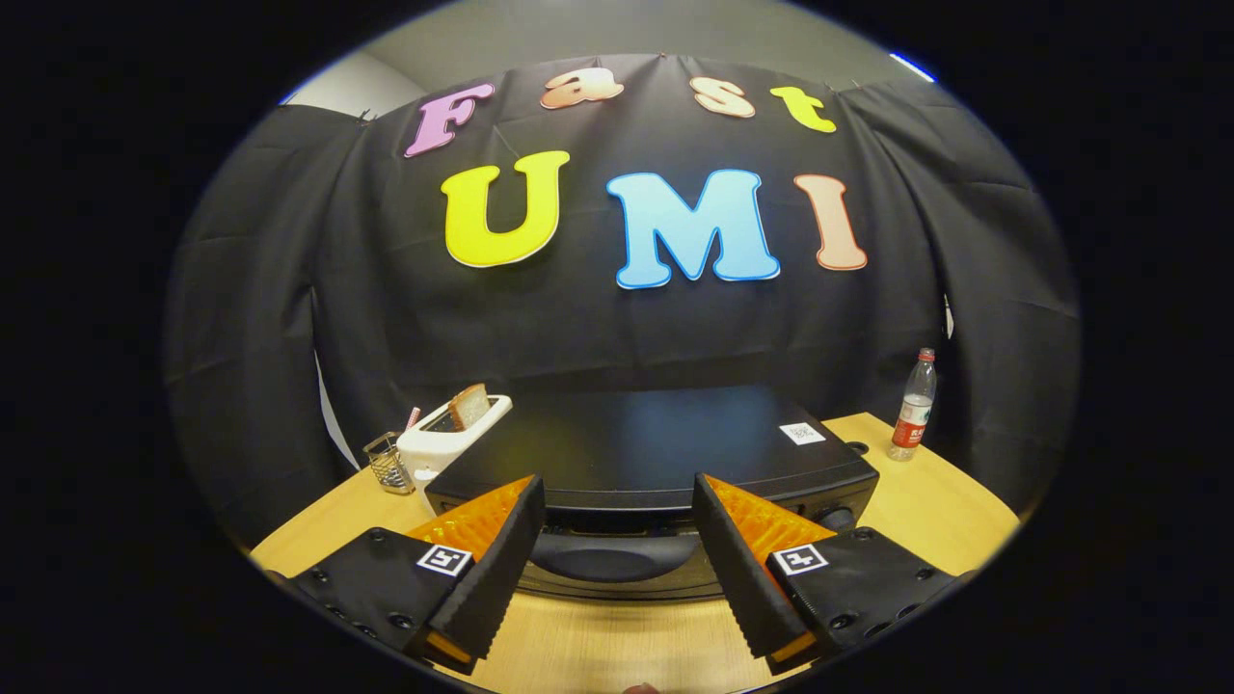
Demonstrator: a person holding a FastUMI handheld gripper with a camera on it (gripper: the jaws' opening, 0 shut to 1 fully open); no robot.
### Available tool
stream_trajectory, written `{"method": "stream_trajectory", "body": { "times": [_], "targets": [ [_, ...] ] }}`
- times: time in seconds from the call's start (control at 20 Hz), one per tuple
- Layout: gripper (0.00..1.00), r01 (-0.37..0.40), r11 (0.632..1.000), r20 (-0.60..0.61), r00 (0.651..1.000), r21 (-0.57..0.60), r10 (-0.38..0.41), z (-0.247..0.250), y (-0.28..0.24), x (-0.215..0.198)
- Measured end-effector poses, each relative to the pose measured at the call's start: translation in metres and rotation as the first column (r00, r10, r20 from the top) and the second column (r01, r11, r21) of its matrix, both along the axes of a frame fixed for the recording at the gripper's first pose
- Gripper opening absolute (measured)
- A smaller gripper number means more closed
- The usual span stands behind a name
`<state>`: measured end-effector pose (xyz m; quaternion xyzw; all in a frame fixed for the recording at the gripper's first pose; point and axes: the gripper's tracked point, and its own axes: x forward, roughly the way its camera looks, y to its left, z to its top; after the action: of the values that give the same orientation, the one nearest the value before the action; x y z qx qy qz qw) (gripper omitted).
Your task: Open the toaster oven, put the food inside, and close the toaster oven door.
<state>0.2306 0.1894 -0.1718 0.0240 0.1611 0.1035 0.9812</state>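
Note:
A black toaster oven (665,443) sits on the wooden table (925,511), seen from above its top, with its door shut. Its dark curved door handle (617,556) lies between my two fingers, just ahead of the gripper (617,496). The gripper is open, one finger on each side of the handle, neither pressing on it. A white toaster (453,439) with a slice of bread (469,406) standing in its slot is at the oven's left rear corner.
A small wire basket (388,463) stands left of the white toaster. A plastic bottle with a red label (913,405) stands on the table to the right of the oven. A white sticker (801,433) lies on the oven's top.

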Motion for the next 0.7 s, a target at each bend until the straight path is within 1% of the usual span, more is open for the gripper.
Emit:
{"method": "stream_trajectory", "body": {
  "times": [0.2,0.25,0.3,0.45,0.55,0.7],
  "targets": [
    [0.97,0.013,0.999,-0.041,0.999,-0.04,-0.015,-0.026,0.0,0.0],
    [0.97,0.019,0.999,-0.01,1.0,-0.045,-0.02,-0.018,-0.001,0.002],
    [0.97,0.017,0.999,-0.024,1.0,-0.049,-0.018,-0.025,0.0,0.004],
    [0.96,0.015,0.998,0.004,1.0,-0.058,-0.015,-0.025,-0.001,0.006],
    [0.97,0.014,0.998,0.007,1.0,-0.059,-0.013,-0.026,-0.001,0.0],
    [0.97,-0.01,0.998,-0.007,1.0,-0.068,0.01,-0.029,-0.003,-0.019]
  ]
}}
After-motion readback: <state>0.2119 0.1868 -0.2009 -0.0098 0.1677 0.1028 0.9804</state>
